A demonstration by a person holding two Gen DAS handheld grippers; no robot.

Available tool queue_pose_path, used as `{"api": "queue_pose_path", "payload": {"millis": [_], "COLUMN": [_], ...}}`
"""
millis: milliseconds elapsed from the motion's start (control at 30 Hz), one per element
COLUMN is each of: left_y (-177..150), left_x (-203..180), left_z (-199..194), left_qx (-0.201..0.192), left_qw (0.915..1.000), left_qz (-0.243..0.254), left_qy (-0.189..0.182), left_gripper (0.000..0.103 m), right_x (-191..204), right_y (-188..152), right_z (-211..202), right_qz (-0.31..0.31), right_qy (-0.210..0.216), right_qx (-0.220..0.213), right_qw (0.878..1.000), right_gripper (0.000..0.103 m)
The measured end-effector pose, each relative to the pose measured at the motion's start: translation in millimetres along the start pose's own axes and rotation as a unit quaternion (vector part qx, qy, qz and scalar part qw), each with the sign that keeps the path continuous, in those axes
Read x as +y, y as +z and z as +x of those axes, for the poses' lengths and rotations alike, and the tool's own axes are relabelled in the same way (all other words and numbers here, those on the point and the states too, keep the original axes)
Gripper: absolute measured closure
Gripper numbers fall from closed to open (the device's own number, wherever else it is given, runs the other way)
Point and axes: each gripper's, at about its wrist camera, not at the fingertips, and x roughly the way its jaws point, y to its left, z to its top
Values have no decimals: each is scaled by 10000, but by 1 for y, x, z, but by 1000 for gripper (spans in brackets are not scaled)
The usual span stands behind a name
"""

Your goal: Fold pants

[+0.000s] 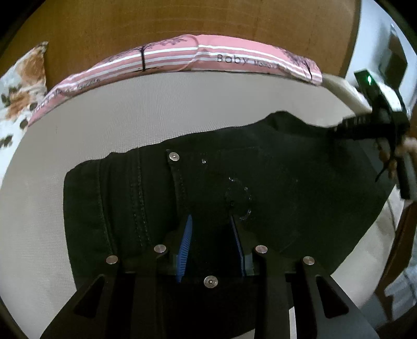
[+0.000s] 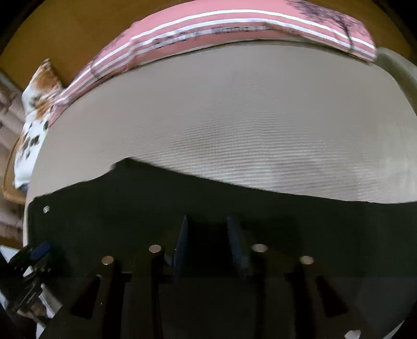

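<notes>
Black pants (image 1: 260, 187) lie flat on a beige mattress (image 1: 130, 117), waistband and metal button (image 1: 173, 156) to the left. My left gripper (image 1: 211, 221) is open, its blue pads just above the cloth near the fly, holding nothing. The other gripper's body (image 1: 375, 122) shows at the right edge over the pants. In the right wrist view the pants (image 2: 260, 216) fill the lower half. My right gripper (image 2: 207, 224) is open above the cloth, holding nothing. The left gripper's body (image 2: 28, 273) shows at the lower left.
A pink striped pillow (image 1: 208, 56) lies along the mattress's far edge against a wooden headboard (image 1: 182, 18). A floral pillow (image 1: 18, 86) sits at the left. The mattress's right edge (image 1: 344, 91) drops off beside a white wall.
</notes>
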Motion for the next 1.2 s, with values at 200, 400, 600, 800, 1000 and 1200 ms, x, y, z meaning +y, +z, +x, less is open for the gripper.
{"api": "queue_pose_path", "payload": {"millis": [200, 400, 600, 800, 1000, 1200], "left_y": [6, 24, 41, 47, 51, 45], "left_x": [-11, -25, -75, -124, -160, -177], "left_z": [-2, -21, -24, -7, 13, 34], "left_qx": [150, 8, -61, 290, 403, 607], "left_qw": [9991, 9997, 9961, 9878, 9845, 9816], "left_qz": [314, 77, 621, 953, 1101, 1271], "left_qy": [225, -235, -631, -1198, -1306, -1290], "left_gripper": [70, 62, 59, 59, 59, 59], "right_x": [-25, -90, -192, -277, -311, -342], "right_y": [-9, -72, -147, -206, -221, -227], "right_z": [-35, -108, -154, -181, -173, -166], "right_qz": [619, 1505, 2846, 4061, 4584, 4980], "right_qy": [175, 313, -45, -193, -69, 246], "right_qx": [-439, -994, -1315, -1654, -1740, -2137], "right_qw": [9970, 9831, 9496, 8985, 8715, 8401], "right_gripper": [74, 74, 72, 72, 72, 74]}}
